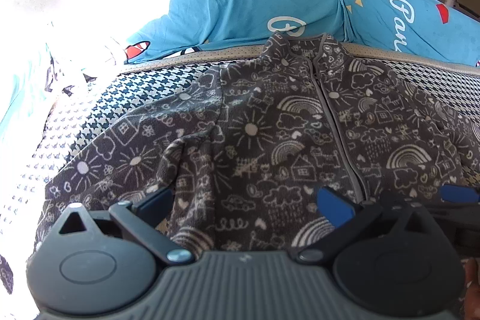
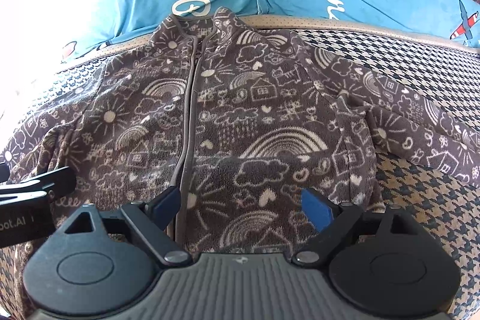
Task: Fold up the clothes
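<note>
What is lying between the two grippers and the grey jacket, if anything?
Nothing visible. The grey patterned fleece jacket lies spread flat, zipped up, on the houndstooth cover. The left gripper and the right gripper hover open just above its lower edge, with only jacket fabric showing between their fingers.

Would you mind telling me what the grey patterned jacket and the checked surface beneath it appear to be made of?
The jacket looks like fleece: a matte, fuzzy nap with soft, slightly blurred white doodle prints, and a smoother grey binding along the zip. The houndstooth cover looks like a woven or knitted fabric, with a coarse, visible texture and no sheen, though the exact fibre cannot be told.
</note>
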Demonstrator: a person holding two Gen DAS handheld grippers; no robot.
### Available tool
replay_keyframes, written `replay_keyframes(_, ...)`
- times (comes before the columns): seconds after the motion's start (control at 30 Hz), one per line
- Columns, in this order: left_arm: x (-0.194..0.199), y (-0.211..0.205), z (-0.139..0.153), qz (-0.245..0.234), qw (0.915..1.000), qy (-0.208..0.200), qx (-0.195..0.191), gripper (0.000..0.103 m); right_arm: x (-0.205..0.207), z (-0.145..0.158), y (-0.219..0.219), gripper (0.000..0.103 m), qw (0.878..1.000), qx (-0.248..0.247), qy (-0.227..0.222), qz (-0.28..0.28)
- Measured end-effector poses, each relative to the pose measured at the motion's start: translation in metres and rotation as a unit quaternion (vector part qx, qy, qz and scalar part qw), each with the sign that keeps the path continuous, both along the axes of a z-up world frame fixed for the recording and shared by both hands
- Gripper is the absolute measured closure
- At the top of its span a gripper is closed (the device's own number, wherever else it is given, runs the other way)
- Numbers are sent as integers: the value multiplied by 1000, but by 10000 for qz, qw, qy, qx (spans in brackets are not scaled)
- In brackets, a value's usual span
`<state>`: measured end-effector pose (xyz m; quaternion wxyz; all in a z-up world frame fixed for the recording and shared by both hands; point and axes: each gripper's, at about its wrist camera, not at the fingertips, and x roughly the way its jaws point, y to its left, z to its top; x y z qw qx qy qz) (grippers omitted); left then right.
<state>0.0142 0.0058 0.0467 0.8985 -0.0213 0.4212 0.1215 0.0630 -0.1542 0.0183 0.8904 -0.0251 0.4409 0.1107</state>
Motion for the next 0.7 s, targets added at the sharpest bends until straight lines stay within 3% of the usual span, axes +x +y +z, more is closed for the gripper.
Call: replay_keyframes(0.7,12,-30,-16,-330,9991,196,-177,0,9,6,-38,16,9983,-19,9,-578)
